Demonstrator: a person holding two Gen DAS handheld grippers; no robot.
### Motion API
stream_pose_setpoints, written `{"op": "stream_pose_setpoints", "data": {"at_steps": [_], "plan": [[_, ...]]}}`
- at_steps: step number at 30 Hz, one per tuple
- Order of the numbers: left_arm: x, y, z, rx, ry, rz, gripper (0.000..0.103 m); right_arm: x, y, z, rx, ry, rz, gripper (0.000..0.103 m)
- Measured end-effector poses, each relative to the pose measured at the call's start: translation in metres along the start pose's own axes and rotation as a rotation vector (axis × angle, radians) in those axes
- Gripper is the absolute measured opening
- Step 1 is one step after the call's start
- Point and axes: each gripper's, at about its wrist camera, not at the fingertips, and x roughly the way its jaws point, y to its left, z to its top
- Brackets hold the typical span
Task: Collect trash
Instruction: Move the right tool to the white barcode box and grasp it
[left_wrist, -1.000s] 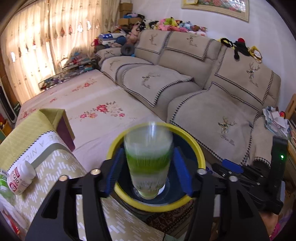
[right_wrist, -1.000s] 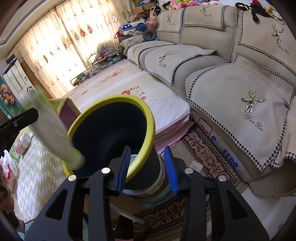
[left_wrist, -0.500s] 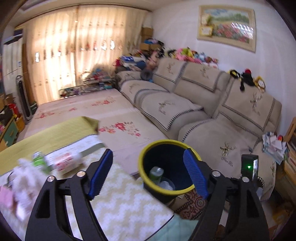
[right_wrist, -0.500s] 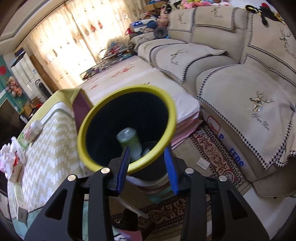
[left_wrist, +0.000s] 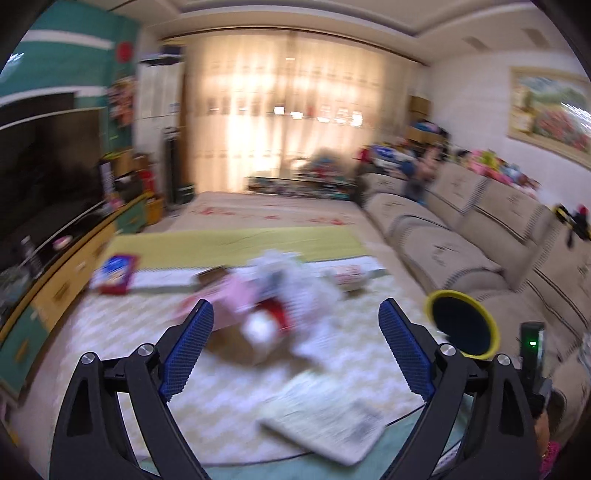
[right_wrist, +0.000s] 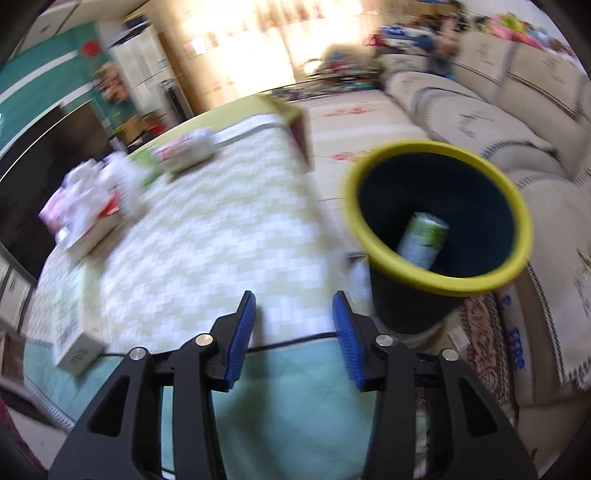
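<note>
We see our left gripper (left_wrist: 293, 345) and right gripper (right_wrist: 293, 334) as matte black triangular frames with cut-out windows, silver screws near the knuckles, and ribbed blue pads (left_wrist: 188, 347) inside.

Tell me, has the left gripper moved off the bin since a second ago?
Yes. The left gripper, jaws opening and empty, was above the yellow-rimmed bin; it now faces the table clutter, bin off to its right.
</note>
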Motion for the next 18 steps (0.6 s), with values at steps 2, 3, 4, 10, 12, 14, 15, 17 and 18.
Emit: {"op": "stream_pose_setpoints", "data": {"at_steps": [2, 3, 4, 10, 12, 14, 15, 17, 18], "plan": [[-0.013, 0.030, -0.009, -0.042, -0.004, 0.054, 0.090, -0.004, 0.019, 0.002, -0.036, -0.004, 0.093, 0.063], [-0.016, 0.040, -0.013, -0.053, -0.006, 0.067, 0.090, -0.008, 0.031, 0.003, -0.048, -0.007, 0.145, 0.063], [-0.021, 0.053, -0.017, -0.070, -0.007, 0.085, 0.090, -0.012, 0.042, 0.004, -0.072, -0.023, 0.164, 0.063], [-0.035, 0.084, -0.033, -0.121, -0.010, 0.114, 0.091, -0.019, 0.108, 0.002, -0.249, -0.030, 0.281, 0.070], [-0.038, 0.088, -0.038, -0.124, -0.014, 0.111, 0.091, -0.018, 0.132, -0.004, -0.320, -0.014, 0.308, 0.072], [-0.040, 0.088, -0.039, -0.124, -0.017, 0.110, 0.091, -0.018, 0.153, -0.012, -0.386, -0.010, 0.323, 0.078], [-0.041, 0.086, -0.039, -0.124, -0.019, 0.109, 0.091, -0.017, 0.160, -0.013, -0.407, -0.007, 0.327, 0.080], [-0.044, 0.085, -0.040, -0.125, -0.022, 0.112, 0.091, -0.016, 0.173, -0.017, -0.455, -0.007, 0.325, 0.087], [-0.047, 0.082, -0.038, -0.126, -0.024, 0.113, 0.091, -0.013, 0.178, -0.018, -0.477, -0.004, 0.319, 0.088]]}}
